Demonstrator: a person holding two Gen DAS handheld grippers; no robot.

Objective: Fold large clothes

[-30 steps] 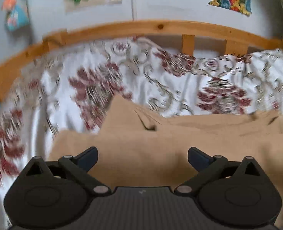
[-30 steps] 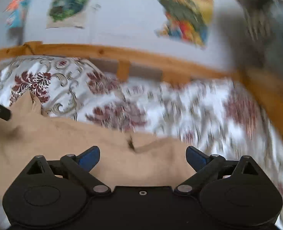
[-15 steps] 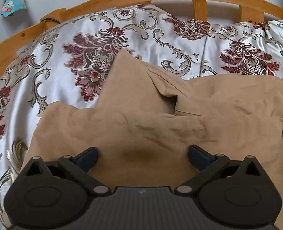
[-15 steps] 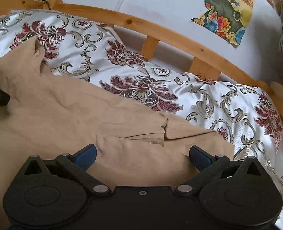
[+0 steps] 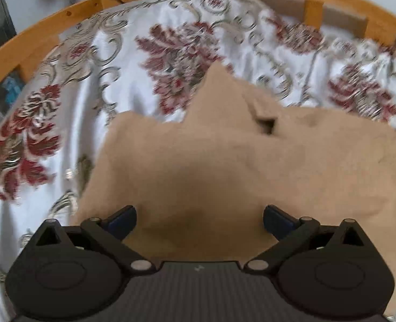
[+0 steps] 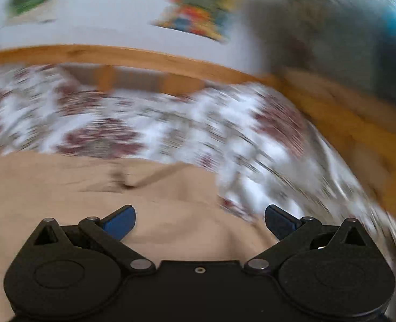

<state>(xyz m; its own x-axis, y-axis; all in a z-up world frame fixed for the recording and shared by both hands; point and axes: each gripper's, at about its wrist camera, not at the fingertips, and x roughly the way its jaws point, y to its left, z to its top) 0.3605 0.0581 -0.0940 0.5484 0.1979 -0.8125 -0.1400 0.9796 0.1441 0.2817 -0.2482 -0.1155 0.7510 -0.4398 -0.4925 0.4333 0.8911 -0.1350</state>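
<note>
Swinging upward, the right tongs (image 6: 200, 221) now blur bedspread (image 6: 171, 123) and wall, while the left tongs (image 5: 200, 221) hover lower; both spread, empty. The tan garment (image 5: 224, 166) fills each frame's lower centre, loose on the bed, apparently awaiting its next fold.

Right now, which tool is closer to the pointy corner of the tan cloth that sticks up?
Left. The pointy corner lies straight ahead of the left tool, across the tan cloth. The right tool is over the cloth's right end; its blurred view doesn't show the corner.
</note>
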